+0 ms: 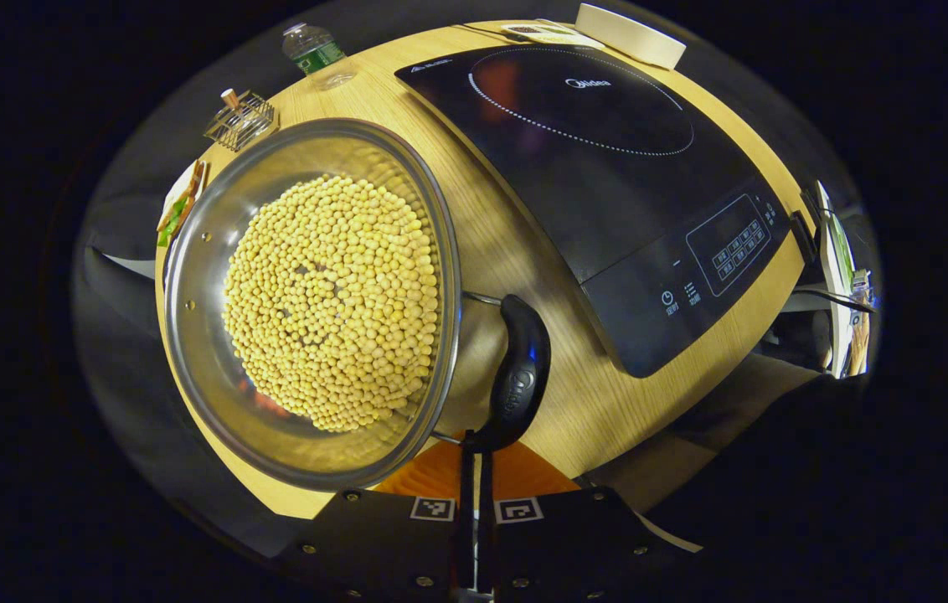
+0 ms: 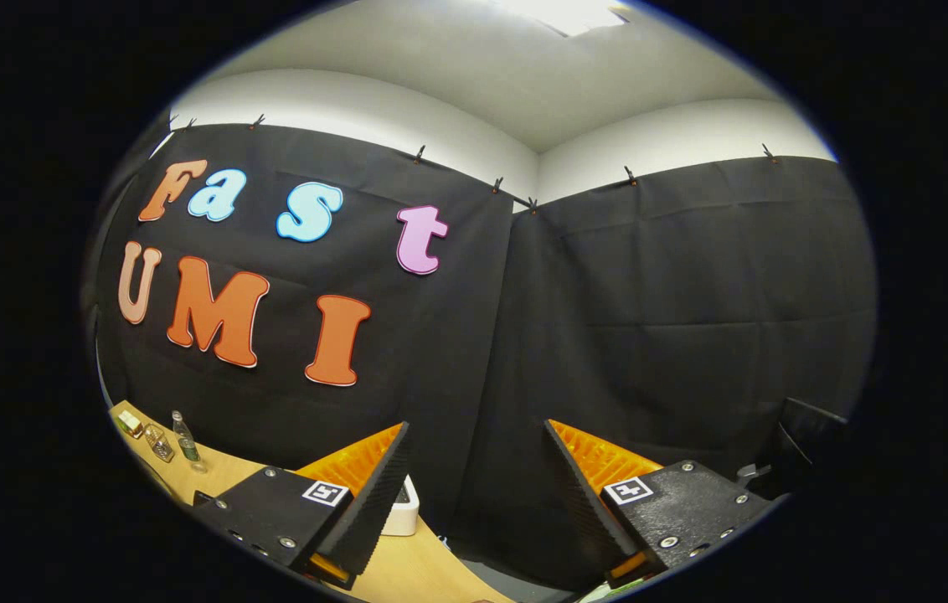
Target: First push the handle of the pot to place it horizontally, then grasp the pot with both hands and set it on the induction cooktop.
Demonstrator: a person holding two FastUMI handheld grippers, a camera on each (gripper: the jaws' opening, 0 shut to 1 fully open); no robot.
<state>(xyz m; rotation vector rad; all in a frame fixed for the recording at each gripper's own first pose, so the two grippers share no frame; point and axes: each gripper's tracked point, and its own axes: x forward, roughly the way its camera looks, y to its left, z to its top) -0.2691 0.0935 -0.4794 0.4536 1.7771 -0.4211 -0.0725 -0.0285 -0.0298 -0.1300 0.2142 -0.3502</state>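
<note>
Pot (image 1: 214, 335): steel, filled with yellow beans (image 1: 332, 301), standing on the wooden table (image 1: 491, 226) beside the induction cooktop (image 1: 608, 193); not on the cooktop.
Handle (image 1: 518, 373): dark grip on wire arms at the pot's side nearest the cooktop; whether it lies level or hangs down cannot be told from this angle.
Left gripper (image 1: 474, 469): fingers drawn together, no gap visible between them; tips at the lower end of the handle, touching or nearly so. Not clamped on it as far as the left gripper view shows.
Right gripper (image 2: 474, 477): fingers wide apart, nothing between them; aimed up at the booth wall, well away from the pot.
Cooktop surface: bare, ring free for the pot.
Step in hand (judgement): the handle push, with closed fingertips as the pushing face.
Done: approach to the handle only.
Left to do: finish levelling the handle, bring the right gripper down to the pot, take hold on both sides, lift and set on the ring.
Risk (judgement): beans sit high; a tilted lift could spill them.
</note>
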